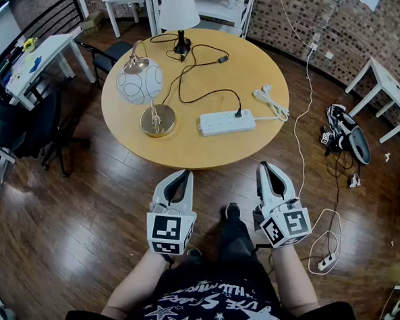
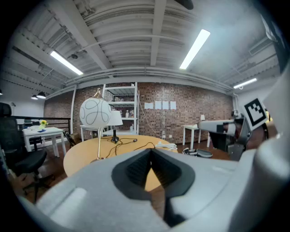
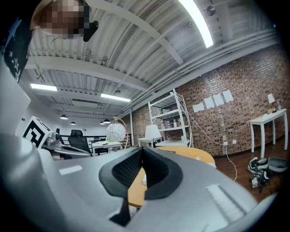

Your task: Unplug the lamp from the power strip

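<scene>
Wood-floor room w/ brick walls. Left gripper (image 1: pixel 181 174) & right gripper (image 1: pixel 266 167): jaws pinched together, nothing in either, both held short of the round table (image 1: pixel 187 147). Farther out, power strip (image 1: pixel 226 122) lies on the tabletop w/ a black plug (image 1: pixel 238 113) in it. Its cord (image 1: pixel 218 91) loops toward the white-shade lamp (image 1: pixel 179 11) at the far edge.
</scene>
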A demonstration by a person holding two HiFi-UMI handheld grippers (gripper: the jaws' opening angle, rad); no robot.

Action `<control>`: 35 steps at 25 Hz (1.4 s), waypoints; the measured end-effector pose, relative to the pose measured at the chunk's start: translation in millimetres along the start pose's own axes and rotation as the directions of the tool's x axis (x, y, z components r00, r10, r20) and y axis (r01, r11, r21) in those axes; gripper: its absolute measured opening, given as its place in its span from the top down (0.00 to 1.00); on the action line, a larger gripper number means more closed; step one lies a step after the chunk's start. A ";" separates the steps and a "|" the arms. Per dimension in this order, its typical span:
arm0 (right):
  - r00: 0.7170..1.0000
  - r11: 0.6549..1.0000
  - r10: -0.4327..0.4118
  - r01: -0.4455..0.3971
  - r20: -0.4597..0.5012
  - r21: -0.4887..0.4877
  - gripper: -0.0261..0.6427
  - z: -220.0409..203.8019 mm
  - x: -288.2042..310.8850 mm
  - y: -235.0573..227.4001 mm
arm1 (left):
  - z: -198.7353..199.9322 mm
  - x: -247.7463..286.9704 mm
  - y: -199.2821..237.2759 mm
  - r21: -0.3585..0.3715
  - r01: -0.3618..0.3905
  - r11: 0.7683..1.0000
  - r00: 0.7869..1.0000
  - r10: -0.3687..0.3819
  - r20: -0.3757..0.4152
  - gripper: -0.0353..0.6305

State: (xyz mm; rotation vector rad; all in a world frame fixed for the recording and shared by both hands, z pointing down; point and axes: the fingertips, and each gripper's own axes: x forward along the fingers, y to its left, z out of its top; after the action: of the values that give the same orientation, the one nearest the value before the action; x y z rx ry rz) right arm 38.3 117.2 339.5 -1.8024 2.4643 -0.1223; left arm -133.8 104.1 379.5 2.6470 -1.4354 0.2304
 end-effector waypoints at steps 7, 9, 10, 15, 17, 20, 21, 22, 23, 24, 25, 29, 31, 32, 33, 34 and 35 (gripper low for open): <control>0.999 0.999 0.048 -0.048 -0.008 -0.013 0.95 -3.2 53.2 -53.4 | 1.9 66.1 -5.7 -0.009 -0.031 0.999 0.999 0.031 -0.019 0.94; 0.999 0.999 0.050 -0.050 -0.015 -0.009 0.95 -6.0 68.4 -73.3 | 6.3 87.6 -7.7 -0.008 -0.039 0.999 0.999 0.039 -0.010 0.94; 0.998 0.998 0.054 -0.054 -0.021 -0.009 0.95 -8.3 75.7 -82.2 | 8.1 98.0 -8.4 -0.011 -0.047 0.999 0.999 0.047 -0.005 0.94; 0.992 0.993 0.114 -0.115 -0.062 -0.017 0.95 -21.2 103.8 -117.7 | 9.6 148.1 -12.2 -0.019 -0.099 0.995 0.995 0.099 -0.006 0.94; 0.986 0.989 0.144 -0.147 -0.079 -0.024 0.95 -26.4 114.2 -131.9 | 8.6 168.5 -14.0 -0.012 -0.119 0.993 0.993 0.119 -0.020 0.94; 0.979 0.985 0.172 -0.175 -0.108 -0.012 0.95 -37.0 131.2 -152.5 | 0.4 194.9 -12.3 0.025 -0.152 0.988 0.986 0.154 -0.058 0.94; 0.977 0.984 0.177 -0.179 -0.120 -0.010 0.95 -41.3 137.3 -157.5 | -4.3 202.6 -9.4 0.048 -0.166 0.985 0.983 0.169 -0.074 0.94; 0.975 0.983 0.180 -0.183 -0.135 -0.014 0.95 -46.2 143.7 -161.1 | -8.6 209.8 -6.8 0.065 -0.177 0.982 0.979 0.182 -0.088 0.94; 0.971 0.982 0.182 -0.187 -0.154 -0.019 0.95 -52.2 149.9 -163.0 | -12.3 216.6 -5.2 0.072 -0.182 0.981 0.977 0.189 -0.101 0.94; 0.967 0.981 0.187 -0.194 -0.176 -0.024 0.95 -58.7 155.7 -163.0 | -16.2 222.6 -4.9 0.070 -0.183 0.981 0.975 0.190 -0.116 0.94; 0.961 0.978 0.196 -0.205 -0.197 -0.025 0.95 -65.0 160.7 -161.5 | -20.9 227.9 -5.7 0.064 -0.182 0.981 0.973 0.189 -0.134 0.94; 0.939 0.968 0.242 -0.252 -0.243 -0.009 0.95 -82.6 175.3 -153.8 | -41.6 245.8 -10.1 0.053 -0.167 0.984 0.963 0.175 -0.203 0.94; 0.933 0.967 0.242 -0.256 -0.266 -0.017 0.95 -89.8 180.1 -154.8 | -51.7 253.9 -10.3 0.054 -0.157 0.986 0.958 0.165 -0.232 0.94; 0.931 0.968 0.235 -0.252 -0.280 -0.023 0.95 -93.5 182.6 -156.3 | -57.5 258.3 -9.5 0.059 -0.150 0.987 0.955 0.160 -0.249 0.94; 0.928 0.969 0.227 -0.247 -0.295 -0.029 0.95 -97.3 185.1 -157.7 | -63.7 262.8 -8.2 0.065 -0.142 0.988 0.951 0.155 -0.268 0.94; 0.925 0.969 0.221 -0.243 -0.310 -0.033 0.95 -100.8 187.5 -158.4 | -70.1 267.1 -6.7 0.070 -0.134 0.989 0.946 0.148 -0.289 0.94; 0.921 0.970 0.218 -0.242 -0.324 -0.037 0.95 -104.1 189.6 -158.4 | -76.5 271.3 -5.4 0.075 -0.123 0.990 0.941 0.140 -0.309 0.94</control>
State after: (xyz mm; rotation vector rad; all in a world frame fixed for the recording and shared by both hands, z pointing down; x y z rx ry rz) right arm 118.9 -109.9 456.9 -1.6101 2.9214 -0.3312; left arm 11.0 -102.0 506.1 2.4131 -1.5134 0.6807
